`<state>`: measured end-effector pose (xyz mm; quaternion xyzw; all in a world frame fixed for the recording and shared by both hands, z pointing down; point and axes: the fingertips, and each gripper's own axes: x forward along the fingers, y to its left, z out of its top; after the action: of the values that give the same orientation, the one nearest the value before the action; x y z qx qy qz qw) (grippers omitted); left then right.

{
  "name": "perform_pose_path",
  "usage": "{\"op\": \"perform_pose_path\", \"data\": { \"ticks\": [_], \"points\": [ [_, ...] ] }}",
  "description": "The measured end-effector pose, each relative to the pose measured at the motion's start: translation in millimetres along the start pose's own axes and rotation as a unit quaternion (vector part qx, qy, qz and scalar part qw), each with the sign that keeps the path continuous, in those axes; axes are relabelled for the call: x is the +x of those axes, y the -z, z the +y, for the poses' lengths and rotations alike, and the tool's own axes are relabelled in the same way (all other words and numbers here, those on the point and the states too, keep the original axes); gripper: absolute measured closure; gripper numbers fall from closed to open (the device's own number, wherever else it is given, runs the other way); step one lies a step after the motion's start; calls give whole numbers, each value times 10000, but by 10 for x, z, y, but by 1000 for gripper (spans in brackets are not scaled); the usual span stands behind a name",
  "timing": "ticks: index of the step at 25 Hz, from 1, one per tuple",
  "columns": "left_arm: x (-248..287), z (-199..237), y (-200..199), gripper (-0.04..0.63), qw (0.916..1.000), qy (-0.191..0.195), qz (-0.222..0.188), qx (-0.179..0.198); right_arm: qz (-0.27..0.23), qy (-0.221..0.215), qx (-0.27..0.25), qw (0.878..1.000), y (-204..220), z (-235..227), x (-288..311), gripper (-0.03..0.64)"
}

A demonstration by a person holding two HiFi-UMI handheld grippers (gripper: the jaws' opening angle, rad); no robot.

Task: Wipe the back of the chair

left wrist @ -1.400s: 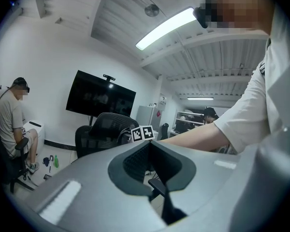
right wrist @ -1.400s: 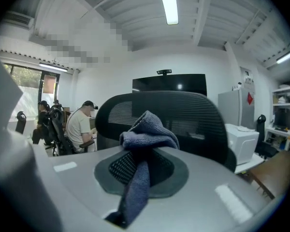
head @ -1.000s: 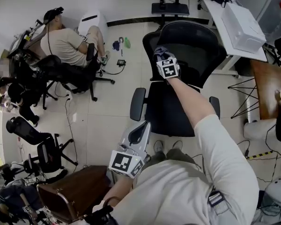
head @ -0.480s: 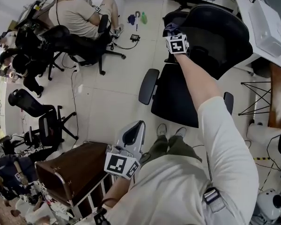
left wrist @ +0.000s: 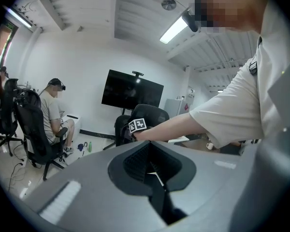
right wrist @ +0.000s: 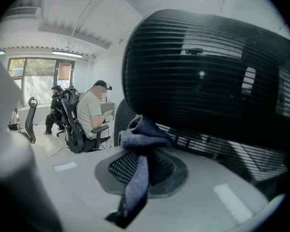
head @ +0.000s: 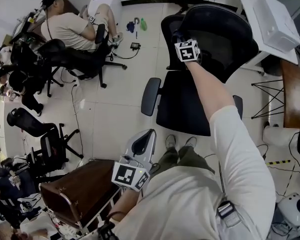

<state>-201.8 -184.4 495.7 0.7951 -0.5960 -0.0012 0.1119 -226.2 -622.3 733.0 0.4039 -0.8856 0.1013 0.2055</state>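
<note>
My right hand-held gripper (right wrist: 141, 146) is clamped on the cloth (right wrist: 135, 182), right beside the chair back (right wrist: 208, 66). My left hand-held gripper (left wrist: 154, 175) is closed and empty.

I logged a seated person (head: 65, 28) in a beige shirt far left, on a black office chair (head: 72, 60) | green bottle (head: 143, 24) on the far floor | brown wooden box (head: 80, 191) near left | white desk (head: 270, 21) far right | dark wall screen (left wrist: 130, 90) at the far end

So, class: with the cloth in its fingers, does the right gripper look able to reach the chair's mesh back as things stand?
Probably yes: the right gripper holds the blue cloth close up to the mesh back, with nothing between them. Actual contact can't be confirmed.
</note>
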Motion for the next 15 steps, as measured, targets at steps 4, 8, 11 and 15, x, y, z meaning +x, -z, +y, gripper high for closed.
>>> {"op": "perform_pose_path", "data": {
  "ticks": [4,8,11,15],
  "points": [
    [22,-73,-48,558,9998,202,30,-49,-7,226,73,9997,12,-222,-201,577],
    [86,-232,-43,558,9990,431,69,-60,64,477,215,9986,166,-553,-468,577],
    [186,-368,-65,558,9980,626,85,-38,76,673,308,9972,259,-868,-667,577],
    [320,-526,-87,558,9962,859,137,-50,92,918,402,9949,331,-1273,-930,577]
  ]
}}
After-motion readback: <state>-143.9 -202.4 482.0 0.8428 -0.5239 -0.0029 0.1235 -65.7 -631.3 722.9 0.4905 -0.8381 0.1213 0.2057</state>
